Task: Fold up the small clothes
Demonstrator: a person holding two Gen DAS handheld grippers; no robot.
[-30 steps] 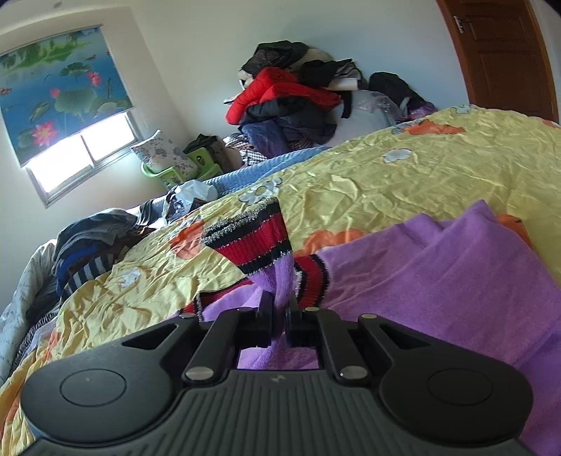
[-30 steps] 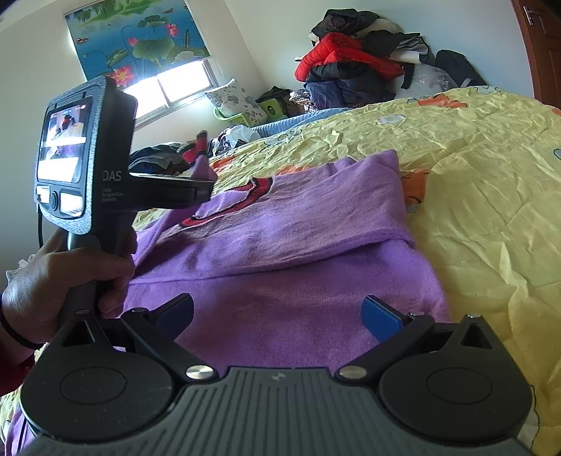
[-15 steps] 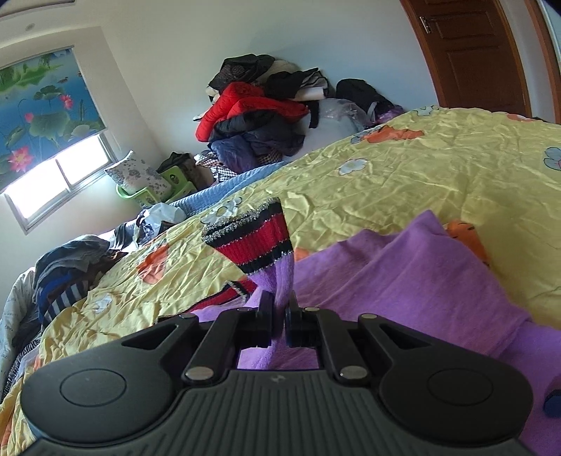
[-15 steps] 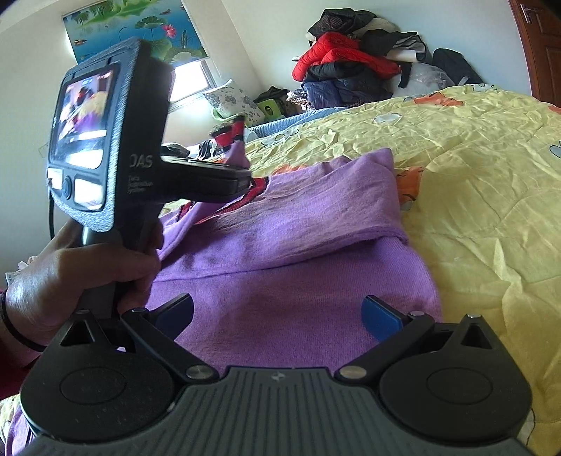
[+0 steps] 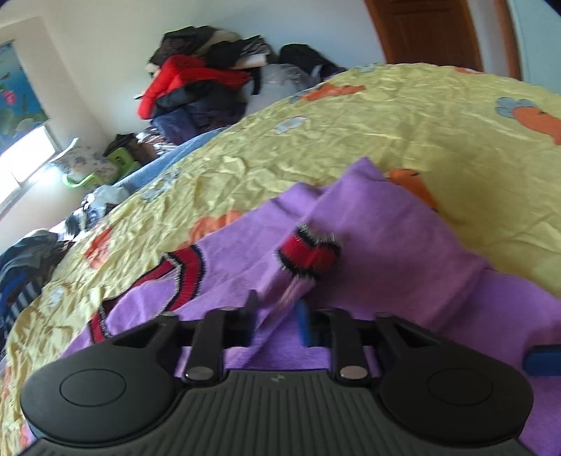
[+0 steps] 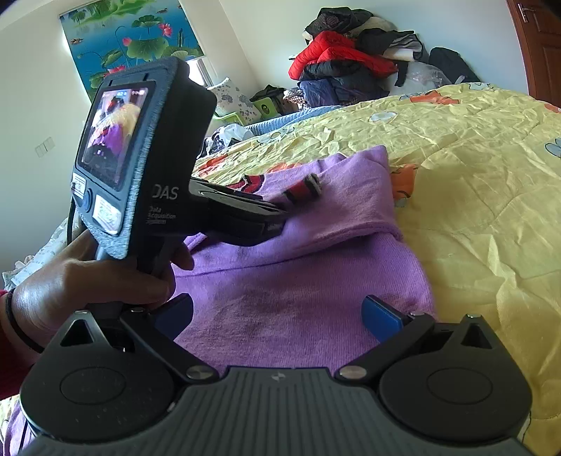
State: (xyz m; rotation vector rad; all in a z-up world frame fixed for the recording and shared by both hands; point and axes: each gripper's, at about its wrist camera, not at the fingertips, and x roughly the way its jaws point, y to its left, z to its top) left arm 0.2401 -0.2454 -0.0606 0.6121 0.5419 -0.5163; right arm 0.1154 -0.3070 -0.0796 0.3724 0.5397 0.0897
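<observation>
A purple sweater (image 6: pixel 298 280) with red-and-black striped trim lies on the yellow bedspread (image 6: pixel 473 147); it also shows in the left wrist view (image 5: pixel 385 238). My left gripper (image 5: pixel 277 315) has its jaws parted, and the sleeve with the striped cuff (image 5: pixel 308 256) lies loose between them, folded over the sweater's body. In the right wrist view the left gripper (image 6: pixel 277 214) hovers just above the sweater and the cuff (image 6: pixel 303 187) rests beyond it. My right gripper (image 6: pixel 277 315) is open and empty, low over the sweater's near part.
A pile of clothes with a red jacket (image 6: pixel 336 56) is heaped at the far wall. A wooden door (image 5: pixel 427 31) stands at the back right. More clothes (image 5: pixel 28 259) lie at the bed's left side under the window.
My left gripper carried the sleeve rightward across the sweater, lowered it and opened its jaws, so the cuff now rests on the body. The right gripper barely moved.
</observation>
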